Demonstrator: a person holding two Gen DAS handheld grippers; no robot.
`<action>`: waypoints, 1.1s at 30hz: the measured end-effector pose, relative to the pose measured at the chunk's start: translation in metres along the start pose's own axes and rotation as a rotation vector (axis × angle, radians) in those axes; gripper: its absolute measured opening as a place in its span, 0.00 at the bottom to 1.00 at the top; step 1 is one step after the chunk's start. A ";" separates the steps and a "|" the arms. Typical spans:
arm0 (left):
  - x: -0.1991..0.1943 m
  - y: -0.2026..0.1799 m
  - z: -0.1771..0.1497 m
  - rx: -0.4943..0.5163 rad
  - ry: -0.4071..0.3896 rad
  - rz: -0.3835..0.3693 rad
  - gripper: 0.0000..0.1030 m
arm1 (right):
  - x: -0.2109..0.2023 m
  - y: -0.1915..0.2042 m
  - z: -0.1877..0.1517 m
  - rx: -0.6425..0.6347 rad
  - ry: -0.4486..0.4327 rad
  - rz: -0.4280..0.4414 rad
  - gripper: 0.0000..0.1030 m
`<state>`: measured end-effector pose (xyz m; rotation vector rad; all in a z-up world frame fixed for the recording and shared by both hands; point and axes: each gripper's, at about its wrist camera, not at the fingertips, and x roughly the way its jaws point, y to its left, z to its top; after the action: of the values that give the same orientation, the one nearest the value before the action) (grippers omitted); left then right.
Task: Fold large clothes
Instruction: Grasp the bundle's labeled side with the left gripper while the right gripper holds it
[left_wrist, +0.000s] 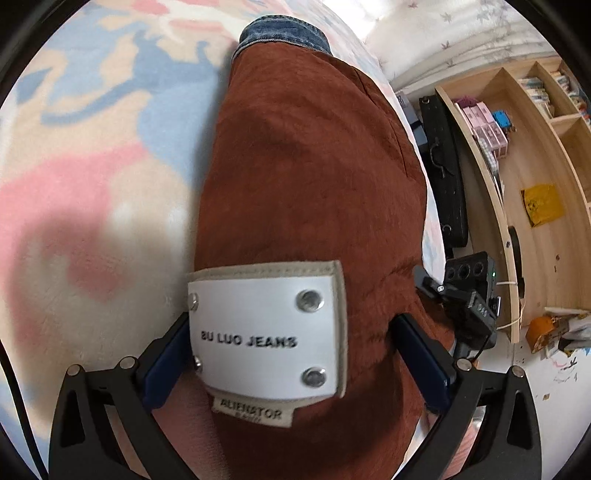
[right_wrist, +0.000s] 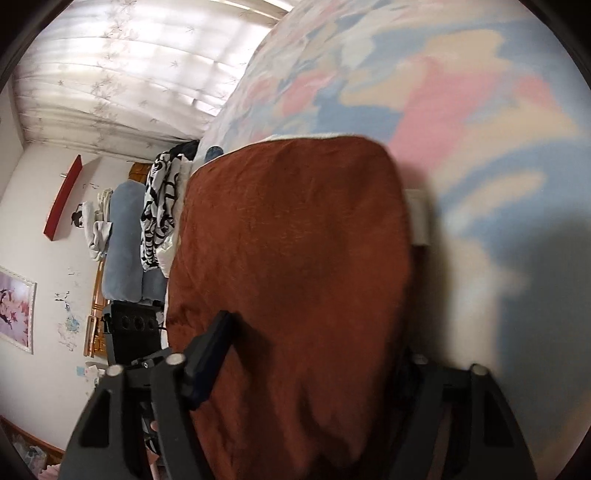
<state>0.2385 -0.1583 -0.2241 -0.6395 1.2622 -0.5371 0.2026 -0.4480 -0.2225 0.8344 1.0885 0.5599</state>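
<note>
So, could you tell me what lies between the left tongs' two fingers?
The white jeans label on the rust-brown garment, shown in the left wrist view.

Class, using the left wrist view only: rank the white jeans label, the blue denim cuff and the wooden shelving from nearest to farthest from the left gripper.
1. White jeans label: on the rust-brown garment, lying between the fingers of the left gripper.
2. Blue denim cuff: at the garment's far end, top of the picture.
3. Wooden shelving: beyond the bed, at the right.

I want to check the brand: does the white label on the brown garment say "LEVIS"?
No, the white label riveted to the brown garment reads "BU LUO JEANS" in the left wrist view.
</note>
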 end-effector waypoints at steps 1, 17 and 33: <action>0.000 -0.002 0.000 0.005 -0.007 -0.001 1.00 | 0.002 0.004 -0.001 -0.002 -0.006 0.019 0.39; -0.129 -0.020 -0.029 0.083 -0.182 0.011 0.76 | -0.015 0.140 -0.066 -0.166 -0.134 0.003 0.15; -0.406 0.014 0.096 0.200 -0.471 0.141 0.76 | 0.112 0.380 0.012 -0.377 -0.190 0.197 0.15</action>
<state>0.2402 0.1441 0.0636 -0.4686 0.7906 -0.3614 0.2560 -0.1464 0.0290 0.6505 0.7014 0.8052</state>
